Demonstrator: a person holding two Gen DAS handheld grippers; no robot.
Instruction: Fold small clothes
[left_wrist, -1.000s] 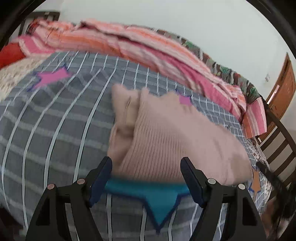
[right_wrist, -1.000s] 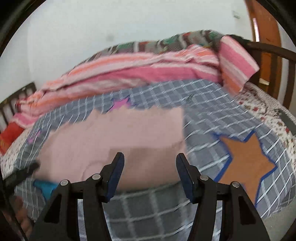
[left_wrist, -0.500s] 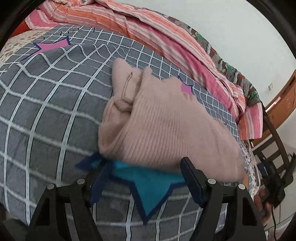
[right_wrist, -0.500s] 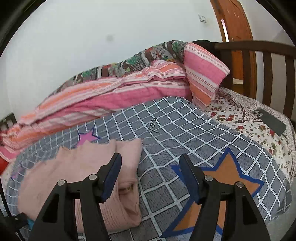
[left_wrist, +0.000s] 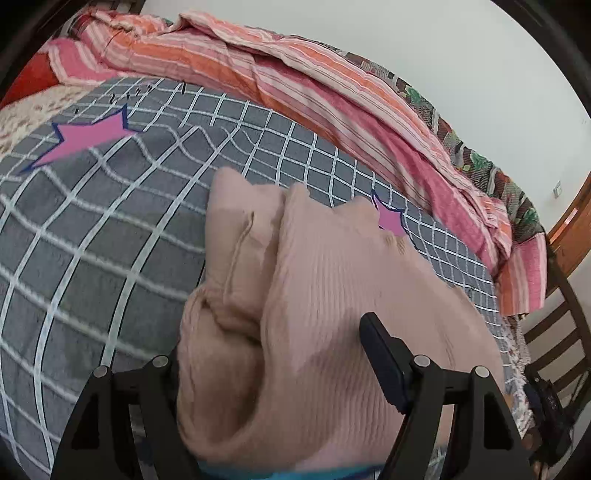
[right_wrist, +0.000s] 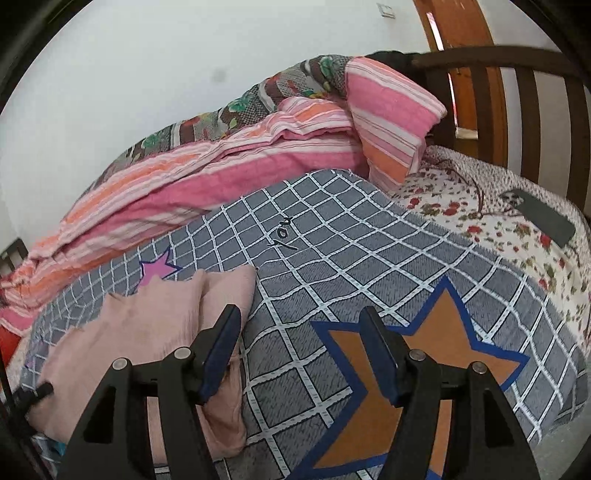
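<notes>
The left tongs (left_wrist: 273, 365) stand wide, and the pink ribbed garment (left_wrist: 332, 295) bulges between the two fingers. Compared with a moment ago they have come forward over it, so the cloth now hides the left finger's tip. Whether the pads press the cloth I cannot tell. The right tongs (right_wrist: 299, 350) are released and hold nothing; their jaws have just been opening, and they have slid off to the right, so the garment (right_wrist: 155, 332) now lies behind the left finger only, with bare blanket between the jaws. I judge that a fold was just laid down and let go, and the left side is coming in for the next one.

The garment sits as a thick bundle on the near left part of the grey checked blanket (right_wrist: 332, 229), over a blue star. Its right edge is free. To the right, around the orange star (right_wrist: 424, 354), the blanket is open for moving. At the far side, the striped pink quilt (left_wrist: 332, 88) closes the space.
</notes>
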